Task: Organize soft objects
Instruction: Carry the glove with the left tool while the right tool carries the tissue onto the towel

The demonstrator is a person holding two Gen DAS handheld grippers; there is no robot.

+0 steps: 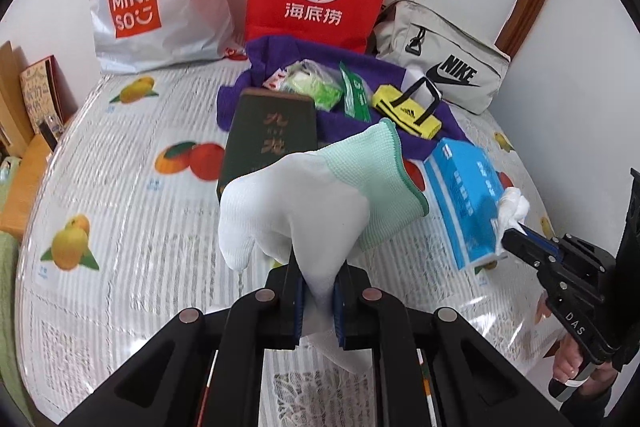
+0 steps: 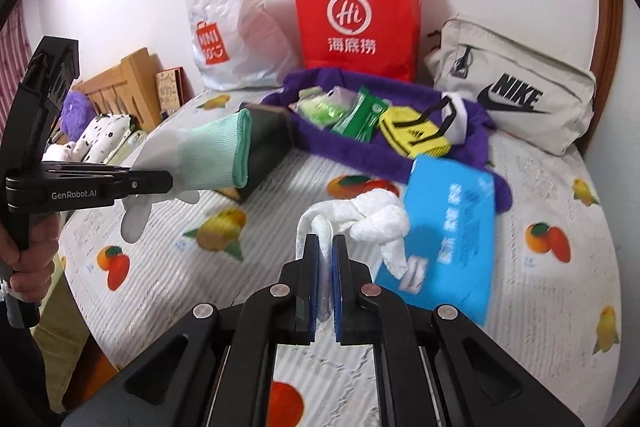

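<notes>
Above the fruit-print bed point(image 1: 120, 195), my left gripper point(image 1: 318, 291) has its jaws closed on a white glove point(image 1: 288, 203) with a green cuff, lifted clear. My right gripper point(image 2: 327, 267) has its jaws clamped on a knotted white cloth point(image 2: 372, 215), beside the blue packet point(image 2: 452, 227).

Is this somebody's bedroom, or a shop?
Most likely a bedroom. The things lie on a bed with a fruit-print cover, a wooden headboard stands at one end with soft toys beside it, and shopping bags lean against the wall.
</notes>
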